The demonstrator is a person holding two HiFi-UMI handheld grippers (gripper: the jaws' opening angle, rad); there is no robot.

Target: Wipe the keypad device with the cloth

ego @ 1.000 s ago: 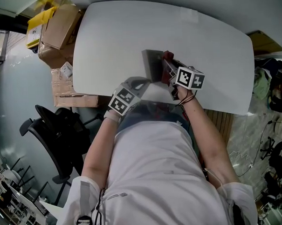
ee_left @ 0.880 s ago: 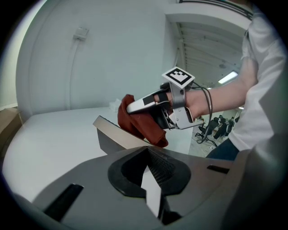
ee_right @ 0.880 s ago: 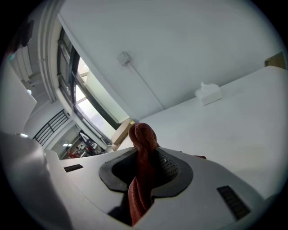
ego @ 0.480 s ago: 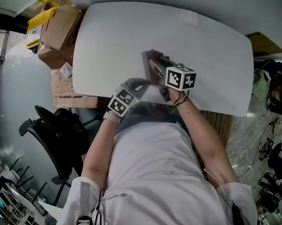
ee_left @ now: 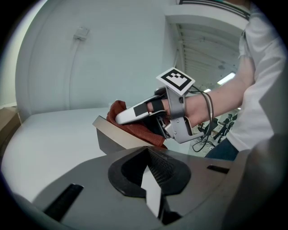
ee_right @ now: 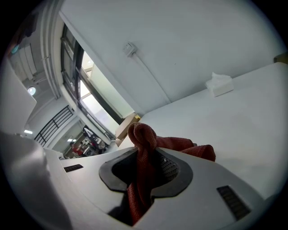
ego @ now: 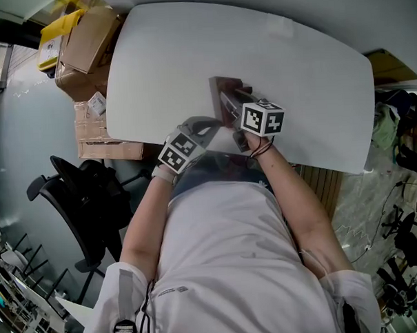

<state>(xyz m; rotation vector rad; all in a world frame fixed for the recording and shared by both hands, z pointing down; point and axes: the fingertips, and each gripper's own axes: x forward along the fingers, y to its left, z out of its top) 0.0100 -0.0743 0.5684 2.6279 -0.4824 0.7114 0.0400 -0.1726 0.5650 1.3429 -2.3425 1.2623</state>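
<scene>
A dark grey keypad device (ego: 217,103) (ee_left: 112,134) sits on the white table (ego: 162,61) near its front edge. A red cloth (ego: 231,83) (ee_left: 135,128) (ee_right: 144,134) lies across the device's top. My right gripper (ego: 235,102) (ee_left: 123,117) (ee_right: 141,179) is shut on a bunched fold of this cloth and rests on the device. My left gripper (ego: 213,121) (ee_left: 150,188) sits at the device's near left corner. Its jaws look shut, and nothing shows between them. The keys are hidden by the cloth and the gripper.
A small white box (ego: 278,25) (ee_right: 219,84) sits near the table's far edge. Cardboard boxes (ego: 86,43) and a yellow item (ego: 54,31) are stacked off the table's left end. A black office chair (ego: 85,195) stands on the floor to my left.
My right gripper has slid left over the device, dragging the red cloth with it. The left gripper has stayed in place.
</scene>
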